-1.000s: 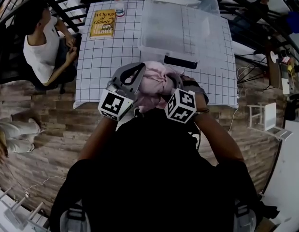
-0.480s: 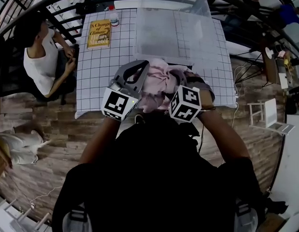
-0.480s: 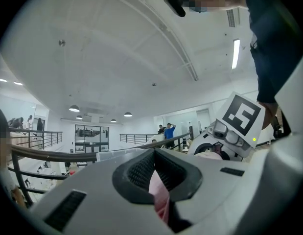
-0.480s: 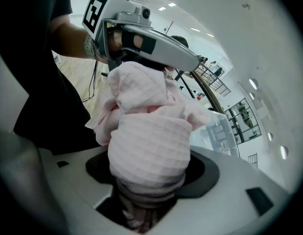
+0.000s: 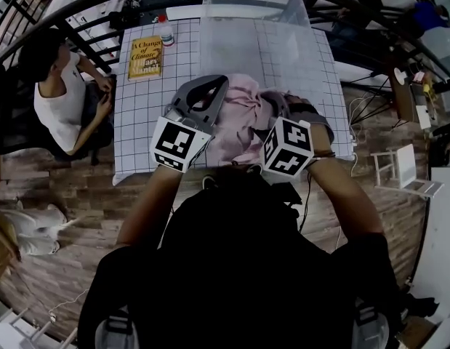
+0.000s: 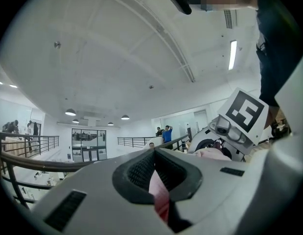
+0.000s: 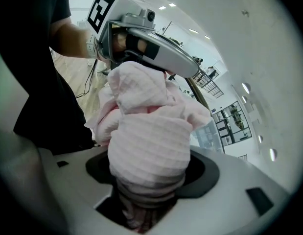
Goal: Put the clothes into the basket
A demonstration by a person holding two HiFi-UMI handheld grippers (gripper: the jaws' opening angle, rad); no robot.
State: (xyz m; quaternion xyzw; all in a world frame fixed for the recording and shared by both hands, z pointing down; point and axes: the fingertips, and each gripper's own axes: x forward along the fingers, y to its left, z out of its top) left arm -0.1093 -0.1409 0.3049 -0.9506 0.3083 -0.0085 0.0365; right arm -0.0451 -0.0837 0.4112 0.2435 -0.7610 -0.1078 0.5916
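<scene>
A crumpled pink garment (image 5: 243, 118) hangs between both grippers above the near edge of the grid-cloth table (image 5: 141, 111). My left gripper (image 5: 212, 93) is shut on a thin fold of the pink garment (image 6: 158, 195), which is pinched between its jaws. My right gripper (image 5: 280, 124) is shut on a thick bunch of the pink garment (image 7: 149, 146), which fills its jaws and hides the fingertips. The clear plastic basket (image 5: 257, 27) stands just beyond the garment on the table. Each gripper shows in the other's view: the right gripper (image 6: 228, 131) and the left gripper (image 7: 146, 43).
A yellow book (image 5: 145, 55) and a small bottle (image 5: 165, 29) lie at the table's far left. A seated person (image 5: 61, 97) is at the table's left side. Black railings run behind the table. A white stool (image 5: 406, 173) stands on the wood floor at right.
Both grippers have risen with the pink garment and moved a little toward the basket. The garment now hangs higher off the table's near edge.
</scene>
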